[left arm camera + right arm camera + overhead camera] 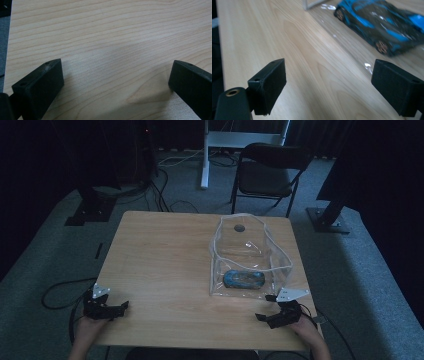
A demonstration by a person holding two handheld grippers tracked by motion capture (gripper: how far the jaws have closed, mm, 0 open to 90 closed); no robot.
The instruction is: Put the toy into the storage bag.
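A clear plastic bag (250, 255) stands open on the right half of the wooden table (165, 270). Inside it, near its front wall, lies a blue and black toy car (243, 279), seen close through the plastic in the right gripper view (379, 22). My right gripper (267, 316) rests at the table's front right, just in front of the bag, open with bare wood between its jaws (329, 82). My left gripper (121, 307) sits at the front left corner, open over bare wood (116, 75).
A dark round spot (239, 227) shows at the bag's far end. Beyond the table stand a black folding chair (267, 172), a white desk leg (205, 155) and black stands, with cables (165, 195) on the grey carpet.
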